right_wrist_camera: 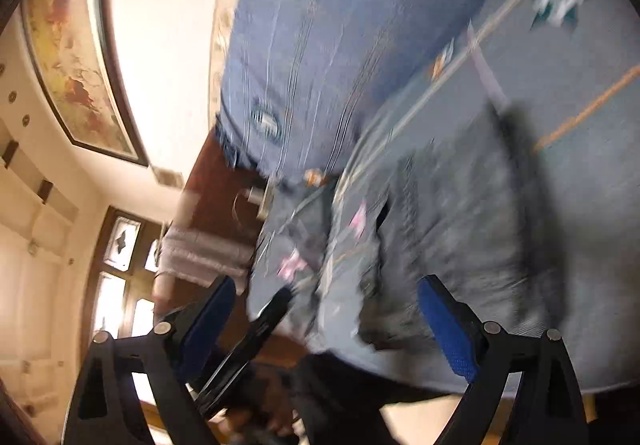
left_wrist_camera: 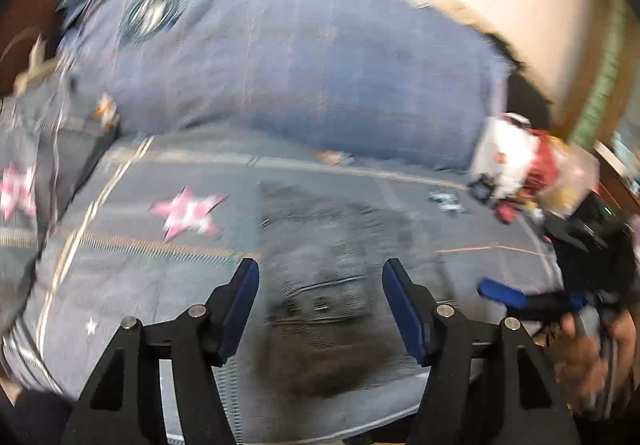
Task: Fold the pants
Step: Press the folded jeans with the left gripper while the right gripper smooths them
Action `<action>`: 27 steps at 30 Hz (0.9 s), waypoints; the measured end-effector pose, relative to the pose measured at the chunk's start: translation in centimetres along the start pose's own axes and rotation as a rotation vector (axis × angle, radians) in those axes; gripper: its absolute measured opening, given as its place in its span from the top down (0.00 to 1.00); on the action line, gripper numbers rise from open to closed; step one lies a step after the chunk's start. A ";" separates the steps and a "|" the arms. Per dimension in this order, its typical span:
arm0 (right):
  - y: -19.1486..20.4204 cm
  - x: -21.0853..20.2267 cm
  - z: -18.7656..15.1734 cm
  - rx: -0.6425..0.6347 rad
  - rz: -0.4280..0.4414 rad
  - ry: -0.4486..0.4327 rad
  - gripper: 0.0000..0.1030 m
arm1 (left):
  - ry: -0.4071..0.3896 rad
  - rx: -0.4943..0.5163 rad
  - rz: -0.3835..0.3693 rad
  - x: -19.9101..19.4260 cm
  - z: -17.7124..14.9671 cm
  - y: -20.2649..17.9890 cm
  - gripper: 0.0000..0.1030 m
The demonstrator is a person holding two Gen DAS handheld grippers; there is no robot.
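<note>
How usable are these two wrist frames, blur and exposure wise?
Left wrist view: heavy motion smear over the bedspread and the dark pants; the left gripper itself stays sharp, jaws apart, and the wall is washed out. Right wrist view: tilted and streaked, with glare at the window; fisheye bends the framed picture; the right gripper is crisp.

Dark grey pants (left_wrist_camera: 332, 285); blue-grey bedsheet (left_wrist_camera: 140, 265), pink stars (left_wrist_camera: 188, 213).

Matt grey cloth pants (left_wrist_camera: 332, 285), printed cloth bedsheet (left_wrist_camera: 160, 265)
</note>
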State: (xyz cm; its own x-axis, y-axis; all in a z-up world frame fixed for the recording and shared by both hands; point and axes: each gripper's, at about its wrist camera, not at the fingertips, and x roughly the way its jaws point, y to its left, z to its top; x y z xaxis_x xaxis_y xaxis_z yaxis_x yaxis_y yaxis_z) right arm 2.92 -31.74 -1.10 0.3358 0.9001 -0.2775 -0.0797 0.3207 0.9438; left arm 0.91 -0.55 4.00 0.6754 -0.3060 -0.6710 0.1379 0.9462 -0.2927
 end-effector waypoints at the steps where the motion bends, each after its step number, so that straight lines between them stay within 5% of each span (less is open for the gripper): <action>1: -0.5 0.6 -0.3 0.012 -0.011 0.012 0.09 | 0.022 -0.005 -0.002 0.8 -0.4 0.4 0.37; 4: -5.5 3.0 -1.1 0.113 -0.245 0.036 0.09 | 0.170 0.043 0.019 5.1 -1.9 -0.5 0.37; 5: -7.7 3.0 -1.8 0.183 -0.247 0.032 0.11 | 0.282 0.076 0.042 7.3 -2.8 -0.9 0.37; 6: -7.8 2.5 -2.0 0.196 -0.213 -0.004 0.12 | 0.291 0.086 0.062 7.9 -3.4 -1.0 0.37; 12: -1.5 1.8 0.0 0.023 -0.266 -0.002 0.11 | 0.127 0.061 0.032 4.8 -1.3 -1.7 0.37; 15: 2.0 3.4 2.6 -0.075 -0.232 0.017 0.11 | 0.262 0.142 0.076 7.9 -2.9 -2.7 0.37; 18: 3.6 5.9 5.6 -0.119 -0.157 0.067 0.10 | 0.233 0.159 0.117 8.1 -3.7 -3.3 0.36; 20: 2.6 7.6 7.5 -0.113 -0.179 0.086 0.10 | 0.238 0.173 0.121 8.0 -3.7 -3.5 0.36; 23: -3.4 9.7 9.3 0.004 -0.366 0.113 0.12 | 0.240 0.150 0.076 7.3 -3.4 -3.3 0.35; 25: -4.7 9.2 8.5 0.026 -0.300 0.059 0.12 | 0.213 0.112 0.053 5.7 -2.5 -2.7 0.36; 27: -3.7 9.6 7.8 -0.038 -0.343 0.082 0.12 | 0.113 0.068 0.028 3.3 -1.5 -2.1 0.36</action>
State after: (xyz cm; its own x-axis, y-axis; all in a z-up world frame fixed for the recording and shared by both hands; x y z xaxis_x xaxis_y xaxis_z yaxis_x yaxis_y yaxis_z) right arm 13.74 -26.62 -5.83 0.2727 0.7580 -0.5925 -0.0105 0.6181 0.7860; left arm 1.73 -3.73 1.37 0.5942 -0.2854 -0.7520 0.1712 0.9584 -0.2285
